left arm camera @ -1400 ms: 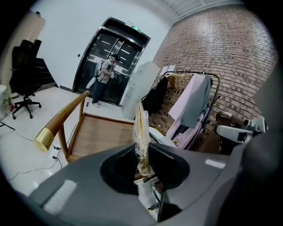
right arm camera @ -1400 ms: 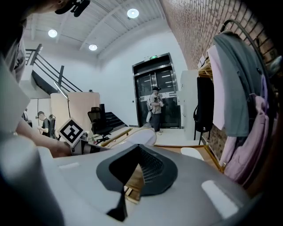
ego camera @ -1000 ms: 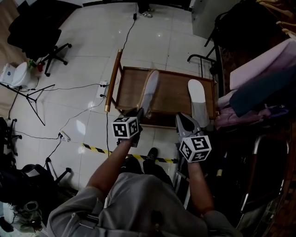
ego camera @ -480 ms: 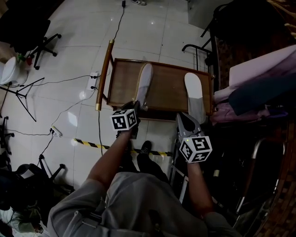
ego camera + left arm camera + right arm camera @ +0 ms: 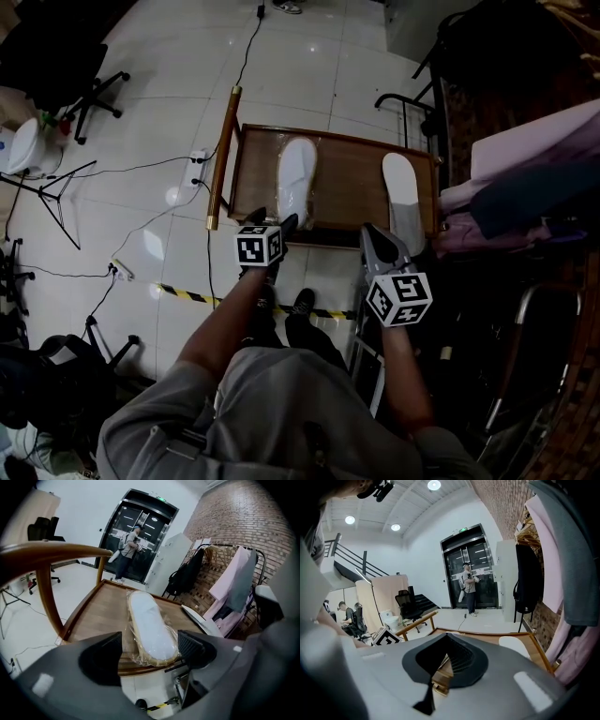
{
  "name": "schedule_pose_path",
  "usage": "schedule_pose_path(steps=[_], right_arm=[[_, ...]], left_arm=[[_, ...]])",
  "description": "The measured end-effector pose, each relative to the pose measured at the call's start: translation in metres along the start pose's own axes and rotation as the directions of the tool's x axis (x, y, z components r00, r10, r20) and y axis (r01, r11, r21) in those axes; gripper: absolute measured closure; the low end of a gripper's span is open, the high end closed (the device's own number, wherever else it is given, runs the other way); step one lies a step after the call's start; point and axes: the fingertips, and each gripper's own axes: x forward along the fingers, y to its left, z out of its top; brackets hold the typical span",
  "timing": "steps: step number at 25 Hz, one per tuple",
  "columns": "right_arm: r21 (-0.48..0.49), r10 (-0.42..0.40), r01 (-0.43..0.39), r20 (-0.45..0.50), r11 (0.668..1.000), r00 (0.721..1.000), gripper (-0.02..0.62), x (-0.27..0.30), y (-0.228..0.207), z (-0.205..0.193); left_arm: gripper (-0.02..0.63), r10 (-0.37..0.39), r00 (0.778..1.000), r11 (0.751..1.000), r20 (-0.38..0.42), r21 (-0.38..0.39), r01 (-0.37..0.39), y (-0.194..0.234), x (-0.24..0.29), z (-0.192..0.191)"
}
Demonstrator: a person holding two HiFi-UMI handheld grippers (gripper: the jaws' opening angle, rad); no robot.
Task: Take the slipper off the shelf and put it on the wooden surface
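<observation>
A pale slipper wrapped in clear plastic (image 5: 296, 180) lies flat, sole up, on the left half of the wooden surface (image 5: 342, 192). In the left gripper view that slipper (image 5: 149, 627) has its near end between the pads of my left gripper (image 5: 149, 652). The jaws are opening and stand wide, clear of it on both sides. In the head view the left gripper (image 5: 272, 223) sits at the surface's front edge. A second white slipper (image 5: 401, 199) lies on the right half. My right gripper (image 5: 380, 246) hovers before it, shut and empty.
A curved wooden armrest (image 5: 51, 555) borders the surface's left side. Hanging clothes (image 5: 525, 178) and a rack crowd the right. Cables and a power strip (image 5: 199, 169) lie on the tiled floor, with black-yellow tape (image 5: 187, 294) near my feet. A person (image 5: 129, 550) stands by the far door.
The slipper, held tilted on its edge by the left gripper before, now lies flat on the wood. The left jaws have come apart and let it go. The right gripper has barely moved.
</observation>
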Motion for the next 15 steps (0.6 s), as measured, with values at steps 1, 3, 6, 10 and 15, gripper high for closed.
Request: schedule_pose_path(steps=[1, 3, 6, 10, 15], right_arm=[[0.0, 0.001, -0.001, 0.004, 1.0, 1.0, 0.595, 0.002, 0.002, 0.003], [-0.006, 0.006, -0.006, 0.02, 1.0, 1.0, 0.595, 0.005, 0.007, 0.011], [-0.022, 0.016, -0.015, 0.055, 1.0, 0.998, 0.595, 0.009, 0.016, 0.031], [-0.043, 0.03, -0.025, 0.105, 0.999, 0.994, 0.595, 0.014, 0.026, 0.058], [-0.059, 0.053, -0.044, 0.147, 0.997, 0.988, 0.595, 0.021, 0.039, 0.079]], left_arm=[[0.238, -0.006, 1.0, 1.0, 0.006, 0.014, 0.006, 0.0, -0.004, 0.004], [0.233, -0.023, 0.999, 0.998, 0.028, 0.056, 0.022, -0.005, -0.013, 0.017], [0.233, -0.063, 0.996, 0.988, 0.067, 0.143, 0.053, -0.02, -0.032, 0.042], [0.371, -0.143, 0.979, 0.964, 0.145, 0.242, 0.105, -0.048, -0.063, 0.085], [0.6, -0.235, 0.939, 0.921, 0.252, 0.366, 0.132, -0.08, -0.105, 0.131]])
